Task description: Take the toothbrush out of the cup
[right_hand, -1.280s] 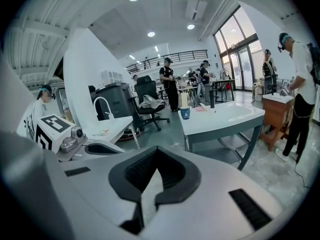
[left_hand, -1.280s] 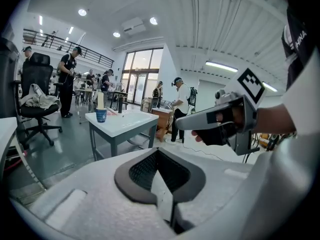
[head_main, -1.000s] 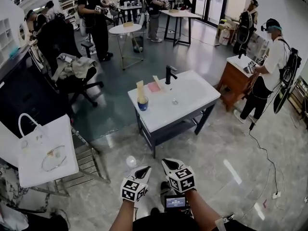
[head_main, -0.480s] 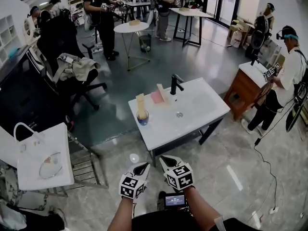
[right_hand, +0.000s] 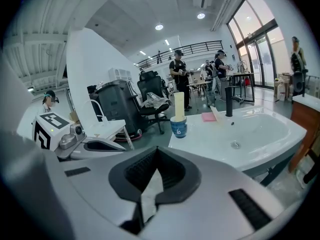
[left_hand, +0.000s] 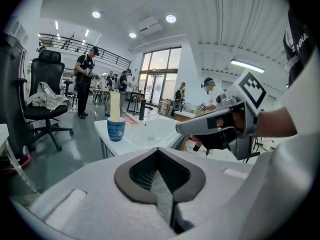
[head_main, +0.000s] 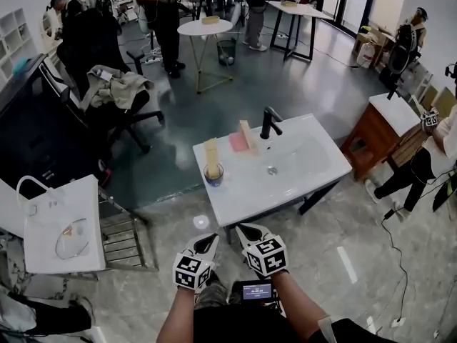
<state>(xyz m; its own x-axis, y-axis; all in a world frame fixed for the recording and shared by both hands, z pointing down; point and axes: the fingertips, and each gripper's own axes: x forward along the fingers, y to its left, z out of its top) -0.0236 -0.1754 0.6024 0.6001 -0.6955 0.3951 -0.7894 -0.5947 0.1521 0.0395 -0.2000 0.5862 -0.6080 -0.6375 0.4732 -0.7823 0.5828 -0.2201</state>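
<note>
A blue cup (head_main: 213, 175) stands at the front left corner of the white sink basin (head_main: 300, 164). A tall pale toothbrush pack (head_main: 211, 156) sticks upright out of it. The cup (left_hand: 116, 129) and pack (left_hand: 115, 106) lie far ahead in the left gripper view. The right gripper view also has the cup (right_hand: 178, 127) and pack (right_hand: 179, 106) at a distance. My left gripper (head_main: 207, 243) and right gripper (head_main: 246, 233) hang side by side over the floor, short of the sink's front edge. Both are shut and empty, as their own views show for the left gripper (left_hand: 159, 156) and right gripper (right_hand: 156, 156).
A black faucet (head_main: 270, 121), a pink cloth (head_main: 236, 142) and a second pale pack (head_main: 247, 136) sit at the sink's back. A white side table (head_main: 61, 227) with a bag and a metal rack (head_main: 127, 238) stand left. A wooden cabinet (head_main: 382, 131) and a person are at right.
Both grippers and the head view have moved forward toward the sink, which now lies closer below. Both grippers have stayed shut.
</note>
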